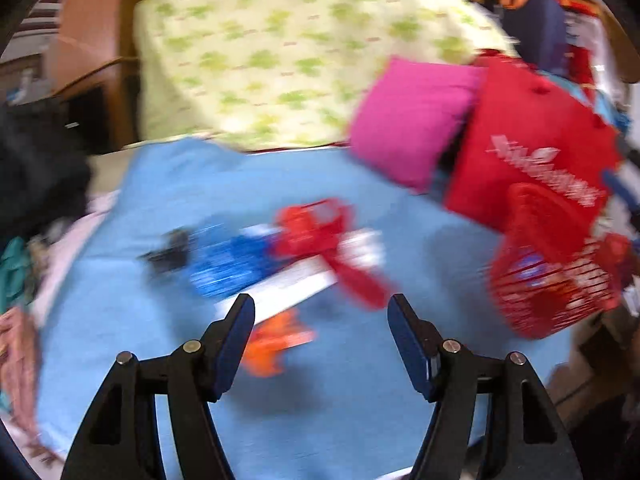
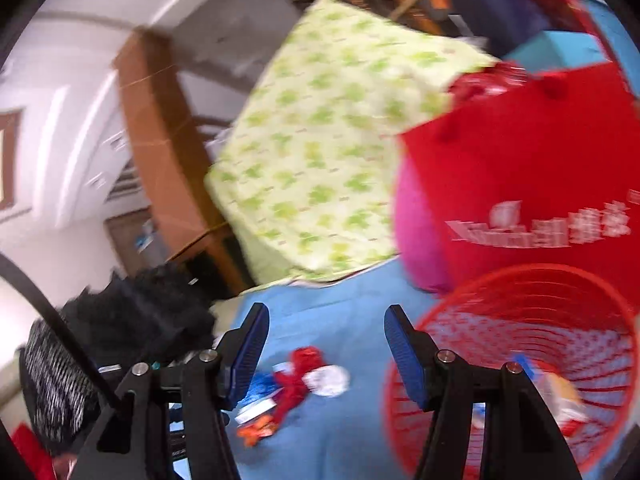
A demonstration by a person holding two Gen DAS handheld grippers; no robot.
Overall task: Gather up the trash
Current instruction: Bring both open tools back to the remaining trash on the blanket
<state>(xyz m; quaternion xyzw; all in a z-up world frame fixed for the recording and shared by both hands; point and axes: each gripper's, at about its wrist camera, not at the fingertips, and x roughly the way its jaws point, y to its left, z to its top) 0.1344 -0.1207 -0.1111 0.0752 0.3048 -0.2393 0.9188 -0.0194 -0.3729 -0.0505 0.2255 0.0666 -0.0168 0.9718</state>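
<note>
While both pictures are blurred, the biggest thing on the scene is clear: a blue cloth (image 1: 120,240) that covers the flat surface, with a large pillow in green-patterned fabric (image 1: 280,52) at its far edge and, to the right of it, a pink cushion (image 1: 412,120) and a red bag with white letters (image 1: 532,152). Near the right side stands a red slotted basket (image 2: 532,320), which seems to be the place for the trash, and some wrappers already lie inside it. The remaining trash is a small heap in the middle of the cloth, well apart from the basket: a red wrapper (image 1: 320,228), a blue shiny wrapper (image 1: 228,264), a white flat strip (image 1: 292,284), a crumpled white paper (image 2: 326,378), and nearest to the left gripper an orange piece (image 1: 276,344); a small dark object (image 1: 168,256) at the left end of the heap is too blurred to name. I judge these pieces to be very light, thin and soft, the foil ones probably slippery, so a crumpled fold or a raised edge gives better hold than a flat face lying on the cloth. The left gripper (image 1: 322,320) hangs over the heap with its jaws spread wide and nothing between them. The right gripper (image 2: 326,332) also has its jaws spread and holds nothing, just left of the basket.
</note>
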